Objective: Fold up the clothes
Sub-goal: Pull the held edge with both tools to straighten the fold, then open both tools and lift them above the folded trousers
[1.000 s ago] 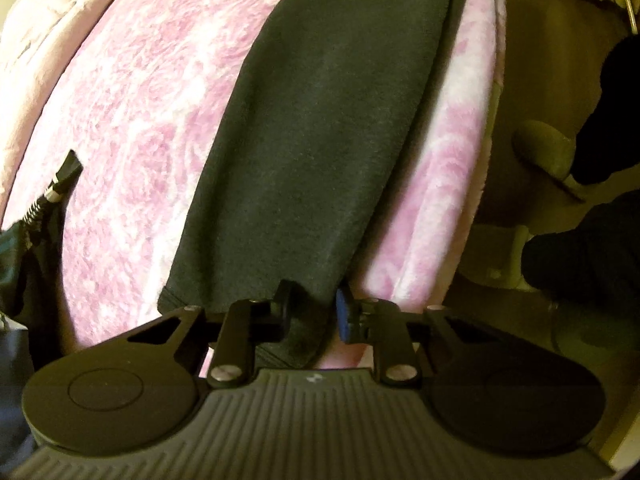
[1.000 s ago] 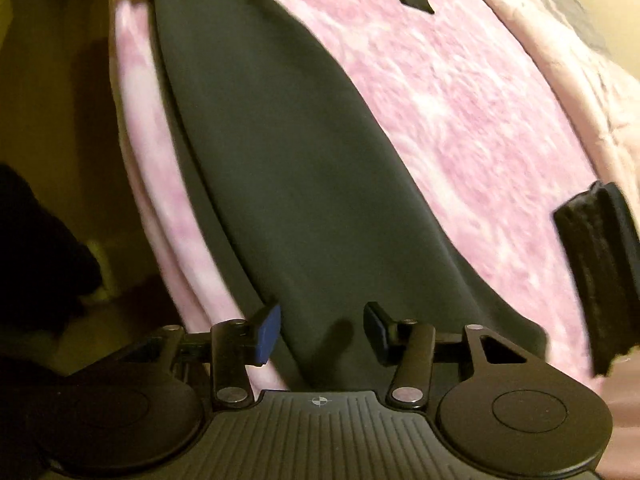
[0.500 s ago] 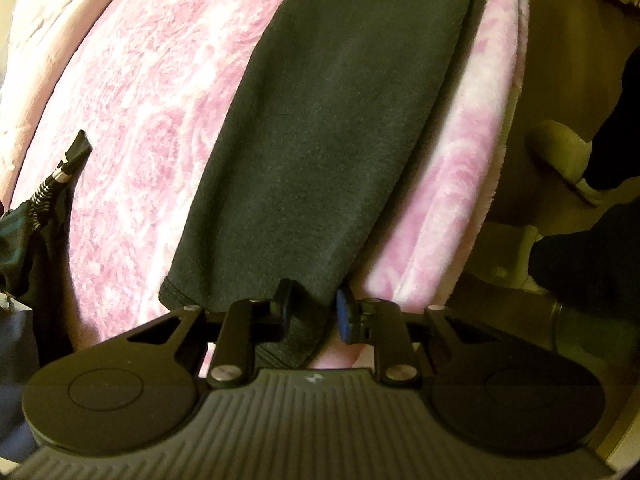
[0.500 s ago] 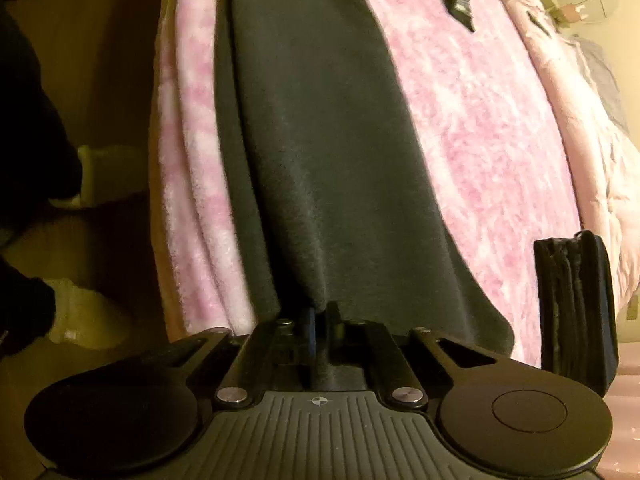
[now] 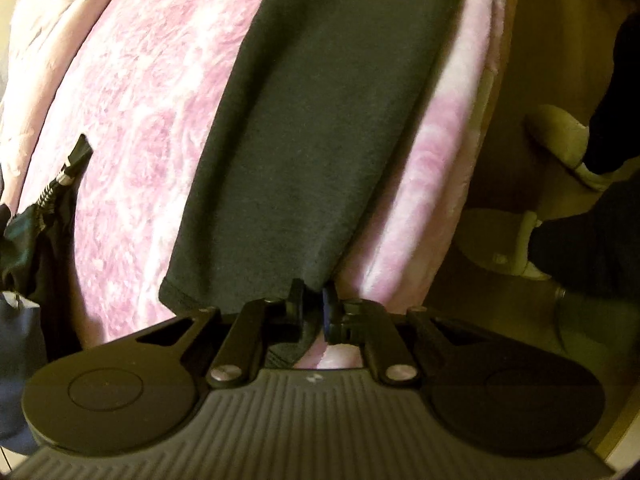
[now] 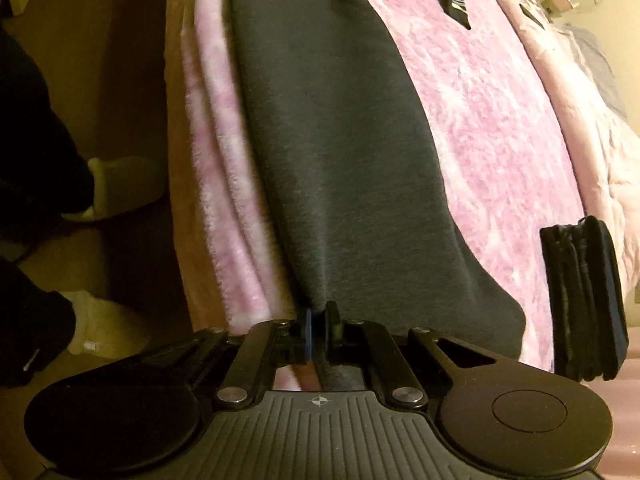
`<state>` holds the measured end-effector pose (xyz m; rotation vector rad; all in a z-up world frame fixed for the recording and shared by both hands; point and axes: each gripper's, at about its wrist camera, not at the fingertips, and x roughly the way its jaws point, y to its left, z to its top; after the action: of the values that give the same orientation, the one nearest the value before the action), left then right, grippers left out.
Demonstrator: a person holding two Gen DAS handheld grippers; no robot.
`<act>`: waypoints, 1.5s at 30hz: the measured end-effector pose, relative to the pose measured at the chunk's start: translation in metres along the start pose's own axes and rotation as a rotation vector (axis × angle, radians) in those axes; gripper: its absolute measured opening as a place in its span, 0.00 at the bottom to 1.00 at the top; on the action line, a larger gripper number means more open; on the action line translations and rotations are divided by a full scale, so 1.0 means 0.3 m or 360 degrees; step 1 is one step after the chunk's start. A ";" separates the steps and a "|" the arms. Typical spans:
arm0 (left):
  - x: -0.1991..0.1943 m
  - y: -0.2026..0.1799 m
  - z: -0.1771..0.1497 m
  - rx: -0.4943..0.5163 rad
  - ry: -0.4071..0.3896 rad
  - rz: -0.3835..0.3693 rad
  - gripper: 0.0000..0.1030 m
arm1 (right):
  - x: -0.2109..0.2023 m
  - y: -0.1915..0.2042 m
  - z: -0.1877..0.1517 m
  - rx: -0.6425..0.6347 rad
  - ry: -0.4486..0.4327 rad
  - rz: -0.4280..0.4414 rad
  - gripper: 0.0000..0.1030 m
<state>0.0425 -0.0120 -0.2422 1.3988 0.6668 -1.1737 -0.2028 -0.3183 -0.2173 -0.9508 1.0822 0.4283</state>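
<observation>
Step in hand: both ends gripped. Left tool (image 5: 311, 312) and right tool (image 6: 318, 330) each pinch the dark garment (image 5: 320, 128), stretched ahead along the pink bed (image 5: 132, 92) edge. Next: lift both ends together, fold across.

The left gripper (image 5: 311, 307) and right gripper (image 6: 319, 330) are both clamped on fabric.

Both wrist views look low and close along the bed (image 5: 132, 92), sharing the dark garment (image 5: 320, 120) from opposite ends
</observation>
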 end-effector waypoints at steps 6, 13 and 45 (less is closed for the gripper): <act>-0.056 0.053 -0.047 -0.0171 0.0044 -0.0088 0.12 | -0.062 -0.060 0.041 0.0213 0.0029 0.0017 0.26; -0.127 0.242 -0.101 -0.0729 -0.0111 -0.0140 0.17 | -0.040 -0.159 0.209 0.0574 -0.0111 0.0167 0.52; -0.011 0.313 0.191 -0.0745 -0.0222 -0.0351 0.16 | 0.104 -0.502 -0.466 0.2280 0.0262 -0.0207 0.52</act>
<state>0.1101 -0.0850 -0.1952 0.8591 0.9432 -1.1780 -0.1592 -0.5206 -0.1987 0.2385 1.1247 -0.5403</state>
